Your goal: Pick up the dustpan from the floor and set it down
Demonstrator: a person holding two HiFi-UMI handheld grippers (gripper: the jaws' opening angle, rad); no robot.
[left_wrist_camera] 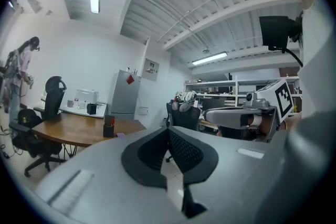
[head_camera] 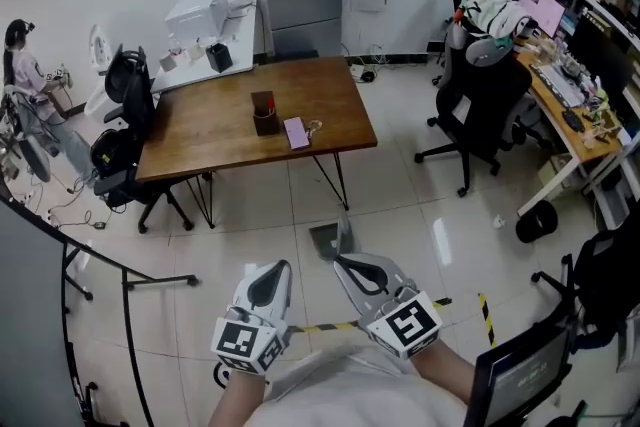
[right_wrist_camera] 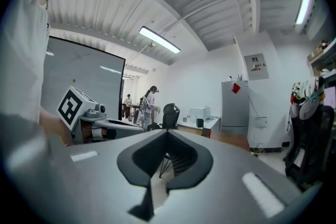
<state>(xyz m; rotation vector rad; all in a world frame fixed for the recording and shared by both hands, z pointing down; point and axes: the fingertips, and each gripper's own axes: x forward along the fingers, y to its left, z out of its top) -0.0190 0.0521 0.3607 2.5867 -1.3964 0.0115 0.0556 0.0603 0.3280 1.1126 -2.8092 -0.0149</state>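
- The right claw [head_camera: 340,262] is pressed together, and nothing sits between its two jaws
- The left claw [head_camera: 286,265] looks pressed together too, and it also holds nothing
- The dustpan [head_camera: 324,240] is on the pale floor [head_camera: 420,215], between the brown table [head_camera: 230,130] and the two claws; in the head view it sits just past the tip of the right claw
- Neither claw's own view shows the dustpan, so I think no claw is touching it
- Its dark flat part lies to the left and its thin pale handle is on the right side
- The long way of the dustpan goes along that handle, which runs away from the person toward the table
- I cannot tell if the handle stands up or leans
- What could go wrong: a shut claw cannot grab, so it might just push the dustpan and knock it over
- The handle is thin, so a pinch that is off to one side could let it slip or spin
- If it is lifted by the handle, the flat part might swing and bump the table leg [head_camera: 340,180] close by
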